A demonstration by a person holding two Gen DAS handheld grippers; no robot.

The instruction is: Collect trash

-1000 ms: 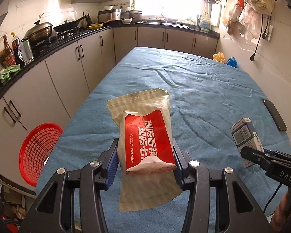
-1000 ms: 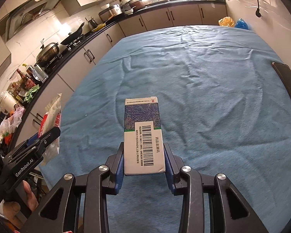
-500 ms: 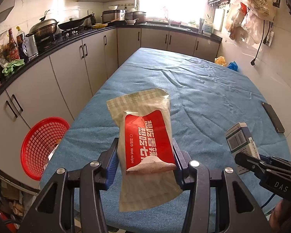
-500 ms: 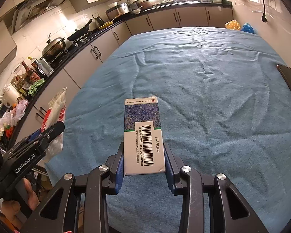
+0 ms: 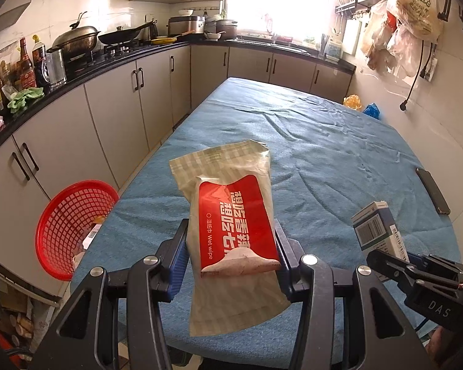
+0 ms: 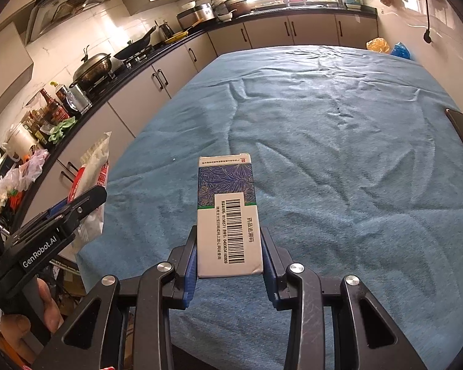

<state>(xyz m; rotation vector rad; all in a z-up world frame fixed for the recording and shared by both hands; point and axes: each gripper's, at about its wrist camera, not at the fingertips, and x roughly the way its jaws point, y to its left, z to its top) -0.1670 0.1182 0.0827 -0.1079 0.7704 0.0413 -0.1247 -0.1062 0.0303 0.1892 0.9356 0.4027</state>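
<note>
Beside the table (image 5: 339, 141), only left wrist shows basket (image 5: 74, 225).

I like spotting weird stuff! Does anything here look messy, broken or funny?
A little. The wet wipe packet in the left hand-held gripper looks crumpled, and its red label is wrinkled at the top and peeling at the near end. The blue tablecloth is rumpled. The box in the right hand-held gripper looks fine.

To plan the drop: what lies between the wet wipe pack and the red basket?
Only bare blue tablecloth and its edge, between wet wipe pack and red basket, in the left wrist view.
</note>
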